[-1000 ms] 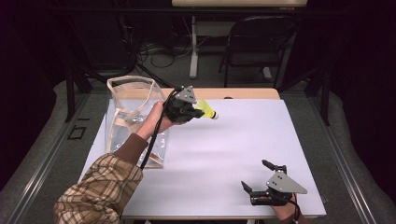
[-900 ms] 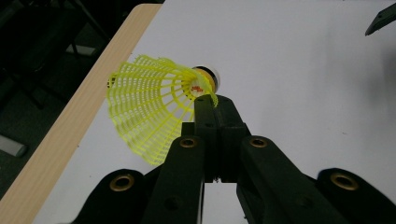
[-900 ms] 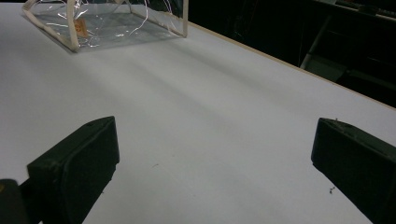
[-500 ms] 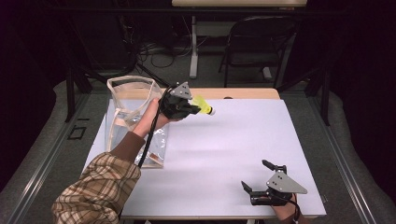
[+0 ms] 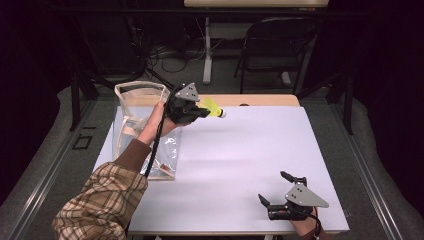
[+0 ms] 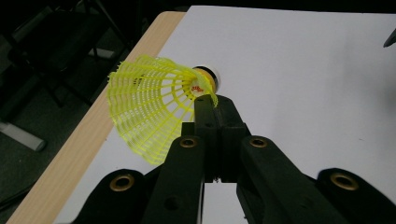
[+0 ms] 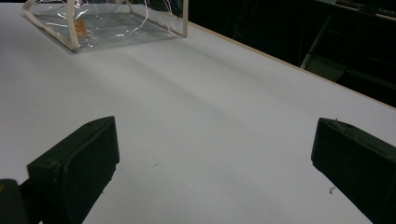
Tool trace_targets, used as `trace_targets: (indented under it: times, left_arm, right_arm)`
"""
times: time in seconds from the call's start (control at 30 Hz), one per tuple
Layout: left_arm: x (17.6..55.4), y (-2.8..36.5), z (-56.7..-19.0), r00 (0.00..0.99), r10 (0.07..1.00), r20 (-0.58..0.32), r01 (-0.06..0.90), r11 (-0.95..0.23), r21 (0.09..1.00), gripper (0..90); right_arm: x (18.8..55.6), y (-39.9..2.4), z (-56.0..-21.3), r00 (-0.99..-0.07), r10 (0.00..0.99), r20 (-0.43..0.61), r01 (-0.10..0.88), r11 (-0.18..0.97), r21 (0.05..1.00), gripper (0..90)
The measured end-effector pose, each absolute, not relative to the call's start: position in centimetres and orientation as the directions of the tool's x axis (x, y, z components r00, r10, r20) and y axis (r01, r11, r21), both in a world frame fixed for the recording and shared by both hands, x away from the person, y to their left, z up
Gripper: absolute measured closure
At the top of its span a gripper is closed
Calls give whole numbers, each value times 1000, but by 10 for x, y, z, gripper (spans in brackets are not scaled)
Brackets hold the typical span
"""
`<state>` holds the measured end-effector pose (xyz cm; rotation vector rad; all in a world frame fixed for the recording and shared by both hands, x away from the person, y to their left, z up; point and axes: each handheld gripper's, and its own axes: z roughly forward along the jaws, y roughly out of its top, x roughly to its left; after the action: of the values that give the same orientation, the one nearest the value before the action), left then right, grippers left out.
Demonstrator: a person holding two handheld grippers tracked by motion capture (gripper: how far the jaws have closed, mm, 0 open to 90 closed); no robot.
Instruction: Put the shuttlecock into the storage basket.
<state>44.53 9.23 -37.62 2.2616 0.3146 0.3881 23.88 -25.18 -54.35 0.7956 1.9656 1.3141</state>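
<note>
A yellow plastic shuttlecock [image 5: 212, 106] with a white cork tip is held in the air over the table's far left part, beside the top of a clear plastic bag [image 5: 142, 125]. My left gripper [image 5: 202, 111] is shut on it. In the left gripper view the black jaws [image 6: 215, 105] are pressed together on the edge of the yellow mesh skirt [image 6: 149, 107] close to the cork. My right gripper [image 5: 272, 187] rests low at the table's near right edge, open with nothing between its fingers [image 7: 212, 154]. The bag [image 7: 107, 23] stands far off in the right gripper view.
The white table top [image 5: 240, 150] has a wooden strip [image 5: 260, 100] along its far edge. The clear bag has cream trim and stands upright at the left side. A dark chair [image 5: 280, 45] and cables lie beyond the table.
My left gripper has drifted slightly toward the far left with the shuttlecock still in it. The right gripper has not moved.
</note>
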Motion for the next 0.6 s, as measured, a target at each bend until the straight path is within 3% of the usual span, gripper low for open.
trace_targets:
  times: [0.6]
  left_arm:
    - [451, 105, -372, 907, 384, 174, 118, -627, 770, 900]
  right_arm:
    - [239, -252, -544, -616, 769, -171, 135, 316, 939, 5]
